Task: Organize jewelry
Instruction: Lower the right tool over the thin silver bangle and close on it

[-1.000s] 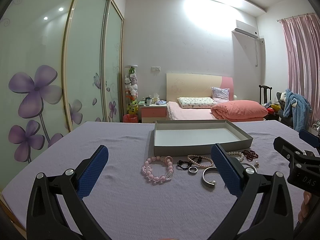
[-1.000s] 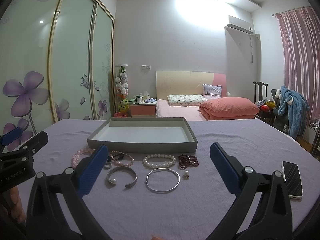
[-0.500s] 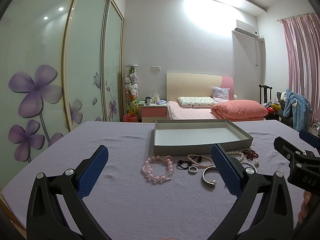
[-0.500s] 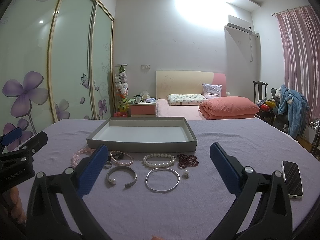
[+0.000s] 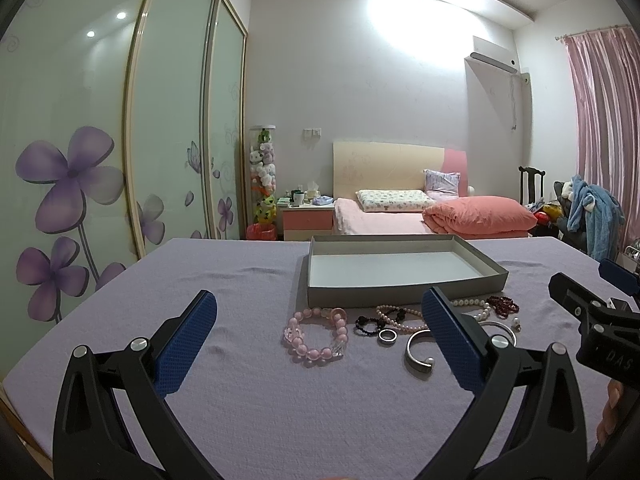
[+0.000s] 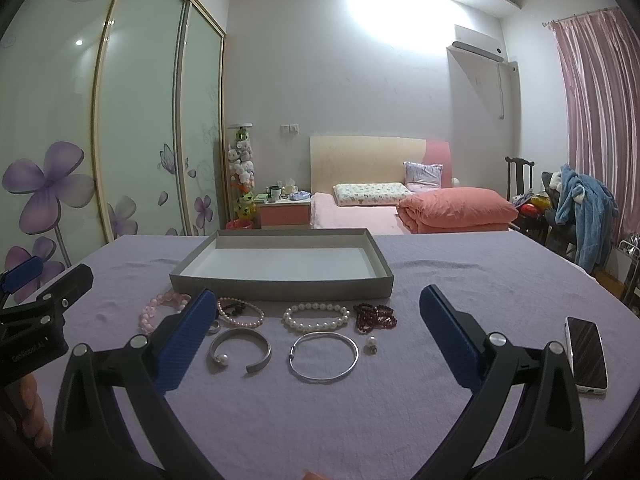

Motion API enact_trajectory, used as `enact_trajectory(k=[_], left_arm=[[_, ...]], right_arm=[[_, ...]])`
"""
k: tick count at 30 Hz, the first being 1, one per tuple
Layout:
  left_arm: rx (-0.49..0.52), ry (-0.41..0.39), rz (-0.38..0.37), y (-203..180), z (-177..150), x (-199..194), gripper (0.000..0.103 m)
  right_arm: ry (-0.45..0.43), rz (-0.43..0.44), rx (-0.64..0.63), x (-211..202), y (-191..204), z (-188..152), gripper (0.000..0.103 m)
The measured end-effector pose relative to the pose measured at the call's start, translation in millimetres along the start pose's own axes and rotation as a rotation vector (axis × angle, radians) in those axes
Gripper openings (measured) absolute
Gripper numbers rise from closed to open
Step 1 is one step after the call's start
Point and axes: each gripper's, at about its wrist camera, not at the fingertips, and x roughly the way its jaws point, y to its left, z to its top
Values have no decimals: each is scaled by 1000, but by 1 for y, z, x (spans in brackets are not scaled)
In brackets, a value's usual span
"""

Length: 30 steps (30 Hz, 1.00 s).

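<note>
Both grippers hover above the bench, nothing picked yet; left gripper (image 5: 320,340) jaws spread wide, empty; right gripper (image 6: 314,336) likewise wide and empty.

Jewelry lies in a loose row just in front of the grey tray (image 6: 280,282), which holds nothing.

Judgement: start with pieces nearest each side; come down steeply, one finger inside the loop, close slowly so the cloth is not pinched.

Pink bead bracelet (image 5: 316,336): chunky, easy. Open silver cuff (image 6: 240,350): rigid, pearl tip. Thin silver bangle (image 6: 324,356): flat, may slide. Pearl strand (image 6: 316,317) and dark red beads (image 6: 375,315): limp, will sag.
</note>
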Motion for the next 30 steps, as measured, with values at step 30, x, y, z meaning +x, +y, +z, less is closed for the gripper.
enact_trajectory(k=[30], left_arm=[[-9, 229, -83, 4, -2, 44, 101]], right_arm=[[637, 8, -26, 136, 3, -44, 74]])
